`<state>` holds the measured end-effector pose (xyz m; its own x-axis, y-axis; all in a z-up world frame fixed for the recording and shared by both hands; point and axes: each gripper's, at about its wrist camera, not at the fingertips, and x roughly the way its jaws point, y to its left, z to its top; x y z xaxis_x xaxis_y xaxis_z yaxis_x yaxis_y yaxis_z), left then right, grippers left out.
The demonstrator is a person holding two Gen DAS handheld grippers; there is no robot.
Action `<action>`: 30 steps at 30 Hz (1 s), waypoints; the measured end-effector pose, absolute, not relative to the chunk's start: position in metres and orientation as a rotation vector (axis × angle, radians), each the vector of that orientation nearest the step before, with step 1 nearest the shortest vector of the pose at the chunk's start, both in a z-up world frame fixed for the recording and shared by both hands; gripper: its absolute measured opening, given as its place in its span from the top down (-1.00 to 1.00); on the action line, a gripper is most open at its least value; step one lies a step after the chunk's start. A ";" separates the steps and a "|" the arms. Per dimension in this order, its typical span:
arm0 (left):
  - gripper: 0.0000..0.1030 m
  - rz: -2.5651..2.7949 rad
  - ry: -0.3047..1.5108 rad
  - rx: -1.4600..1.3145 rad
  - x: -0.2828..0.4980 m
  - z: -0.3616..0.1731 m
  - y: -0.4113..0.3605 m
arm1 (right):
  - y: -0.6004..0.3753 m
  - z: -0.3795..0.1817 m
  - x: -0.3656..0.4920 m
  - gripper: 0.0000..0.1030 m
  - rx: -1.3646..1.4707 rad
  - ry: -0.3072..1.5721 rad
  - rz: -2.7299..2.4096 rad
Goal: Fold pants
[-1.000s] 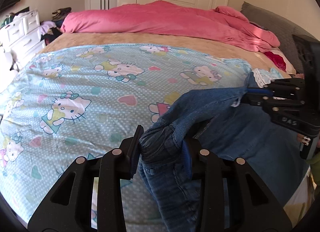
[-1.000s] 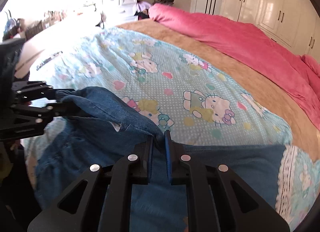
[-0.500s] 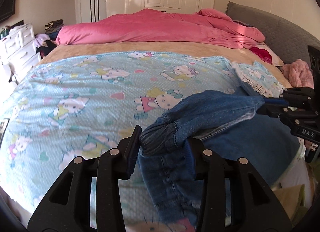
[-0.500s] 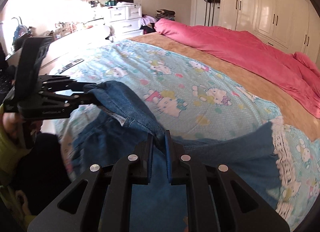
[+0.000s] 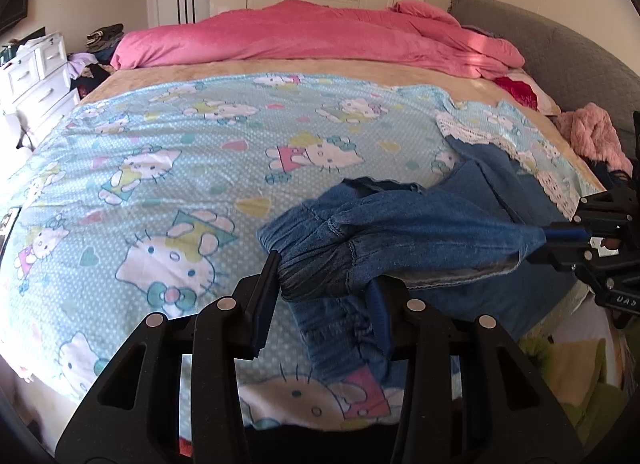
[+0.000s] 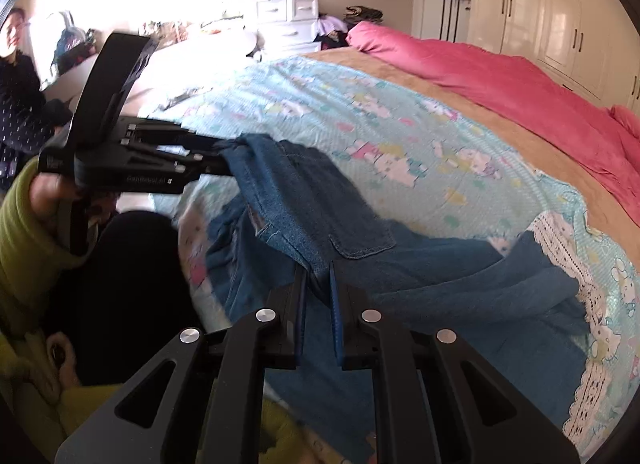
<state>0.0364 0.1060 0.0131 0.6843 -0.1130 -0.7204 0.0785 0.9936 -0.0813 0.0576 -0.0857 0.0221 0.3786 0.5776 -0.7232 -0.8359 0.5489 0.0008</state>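
The left tongs (image 5: 324, 296) pinch the bunched elastic waistband of the denim pants (image 5: 420, 240); their grip has just been widening. The right tongs (image 6: 318, 284) are clamped narrow on the other waist edge. The pants hang between them over the bed's near edge: soft, fairly heavy, droopy, so hold seams. Beneath is a cartoon-cat sheet (image 5: 168, 184), with a pink duvet (image 5: 320, 36) far behind.

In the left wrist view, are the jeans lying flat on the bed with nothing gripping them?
No: the jeans are lifted and stretched between the left tongs and the right tongs, both clamped on the denim.
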 end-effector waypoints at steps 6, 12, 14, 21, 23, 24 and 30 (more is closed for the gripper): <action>0.35 -0.124 0.845 -0.036 0.021 0.005 0.100 | -0.089 0.006 0.043 0.81 -0.423 0.787 0.951; 0.31 -0.132 0.894 -0.025 0.012 -0.008 0.095 | -0.092 -0.009 0.032 0.81 -0.450 0.816 0.952; 0.30 -0.130 0.914 -0.032 0.011 -0.013 0.097 | -0.089 -0.015 0.026 0.81 -0.490 0.813 0.958; 0.30 -0.087 0.898 -0.046 -0.016 -0.005 0.106 | -0.086 -0.025 0.016 0.80 -0.535 0.819 0.976; 0.30 -0.071 0.872 -0.057 -0.025 0.006 0.109 | -0.087 -0.027 0.016 0.80 -0.534 0.828 0.987; 0.30 -0.061 0.854 -0.063 -0.027 0.013 0.109 | -0.087 -0.030 0.016 0.80 -0.527 0.840 0.995; 0.30 -0.149 0.849 -0.067 0.009 0.021 0.084 | -0.087 -0.043 0.018 0.75 -0.511 0.880 1.001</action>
<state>0.0090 0.0837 0.0210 0.6512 -0.1580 -0.7423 0.1043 0.9874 -0.1187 0.0176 -0.0867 -0.0427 0.2530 0.5044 -0.8256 -0.8831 0.4688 0.0158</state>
